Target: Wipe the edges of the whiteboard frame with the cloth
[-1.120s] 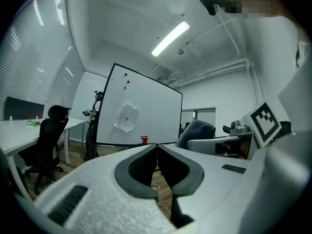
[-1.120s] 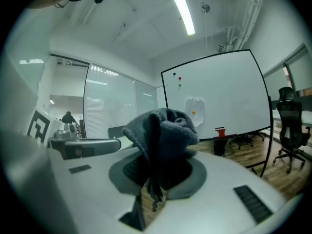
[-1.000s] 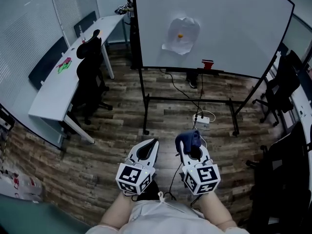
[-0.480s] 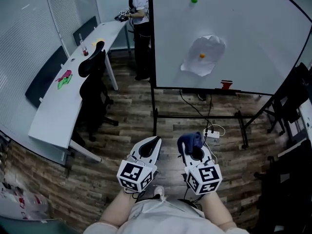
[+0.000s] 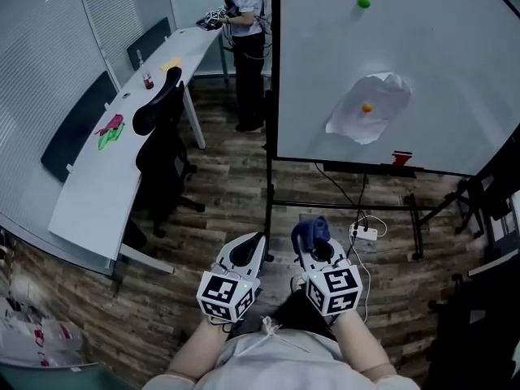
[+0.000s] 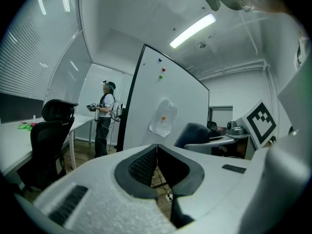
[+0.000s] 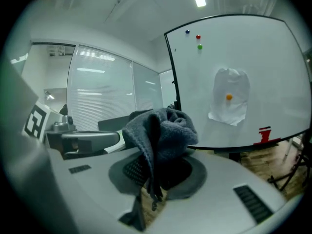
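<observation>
Your right claw is clamped on the bunched blue cloth, and your left claw is closed on nothing. Both hang well apart from the whiteboard frame, so I judge all the wiping remains.

Big white whiteboard cut by top edge. Standing person head cropped. Green-pink items on long white worktop too small to tell.
</observation>
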{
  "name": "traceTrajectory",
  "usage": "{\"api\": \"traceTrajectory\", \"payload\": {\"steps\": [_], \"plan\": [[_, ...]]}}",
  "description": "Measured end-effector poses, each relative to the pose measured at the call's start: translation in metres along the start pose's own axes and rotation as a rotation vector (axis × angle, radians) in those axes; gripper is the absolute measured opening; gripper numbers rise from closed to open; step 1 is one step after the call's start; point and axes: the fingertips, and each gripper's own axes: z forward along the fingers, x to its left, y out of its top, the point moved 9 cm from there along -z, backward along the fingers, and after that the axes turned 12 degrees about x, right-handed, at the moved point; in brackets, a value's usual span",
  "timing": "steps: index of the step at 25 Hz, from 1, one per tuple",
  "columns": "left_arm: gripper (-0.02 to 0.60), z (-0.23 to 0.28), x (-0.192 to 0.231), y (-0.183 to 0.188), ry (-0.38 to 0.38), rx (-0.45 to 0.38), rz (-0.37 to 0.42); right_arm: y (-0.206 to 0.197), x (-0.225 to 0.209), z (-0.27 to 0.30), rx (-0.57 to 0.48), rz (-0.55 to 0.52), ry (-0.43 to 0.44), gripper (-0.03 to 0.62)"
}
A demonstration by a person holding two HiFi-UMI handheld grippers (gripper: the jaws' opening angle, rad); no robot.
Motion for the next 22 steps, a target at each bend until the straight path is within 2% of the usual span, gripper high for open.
{"api": "traceTrajectory", "payload": {"steps": [7, 11, 14, 19, 22], "plan": [[0.018, 0.066, 0.046, 0.016, 0.057, 0.026, -0.052, 0.039, -0.041, 0.082, 0.035, -0.029, 0.088, 0.067], [0.018, 0.108, 0.074, 0.034, 0.081, 0.000, -0.112, 0.064, -0.068, 0.128, 0.062, -0.080, 0.149, 0.067], [0.018, 0.140, 0.086, 0.042, 0.114, -0.012, -0.160, 0.073, -0.092, 0.156, 0.083, -0.119, 0.215, 0.069], [0.018, 0.184, 0.110, 0.049, 0.185, 0.000, -0.188, 0.083, -0.124, 0.209, 0.161, -0.146, 0.285, 0.069], [0.018, 0.198, 0.121, 0.047, 0.202, 0.006, -0.213, 0.086, -0.133, 0.234, 0.202, -0.170, 0.302, 0.069]]}}
